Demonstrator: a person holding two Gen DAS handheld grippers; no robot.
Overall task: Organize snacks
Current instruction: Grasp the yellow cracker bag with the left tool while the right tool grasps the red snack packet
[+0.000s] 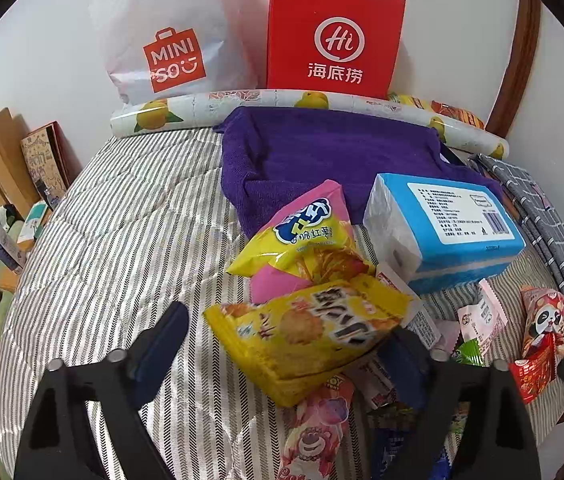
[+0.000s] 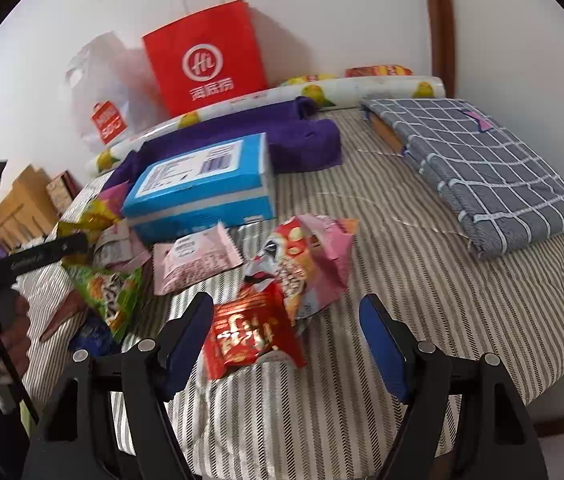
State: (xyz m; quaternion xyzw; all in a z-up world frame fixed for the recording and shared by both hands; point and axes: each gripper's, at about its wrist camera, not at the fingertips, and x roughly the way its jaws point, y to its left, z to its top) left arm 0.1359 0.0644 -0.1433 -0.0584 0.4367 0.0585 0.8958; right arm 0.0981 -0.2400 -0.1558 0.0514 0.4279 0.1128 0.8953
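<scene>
- A bear-print snack packet (image 1: 314, 436) is running off the left wrist view's bottom edge.
- The yellow biscuit bag (image 1: 306, 332) is covering a pink packet (image 1: 273, 284) beneath.
- The blue tissue pack (image 2: 205, 184) is hiding part of the purple towel (image 2: 302, 140).

"MINISO" on the white plastic bag (image 1: 161, 40); "Hi 海底捞" on the red paper bag (image 1: 334, 32).
</scene>
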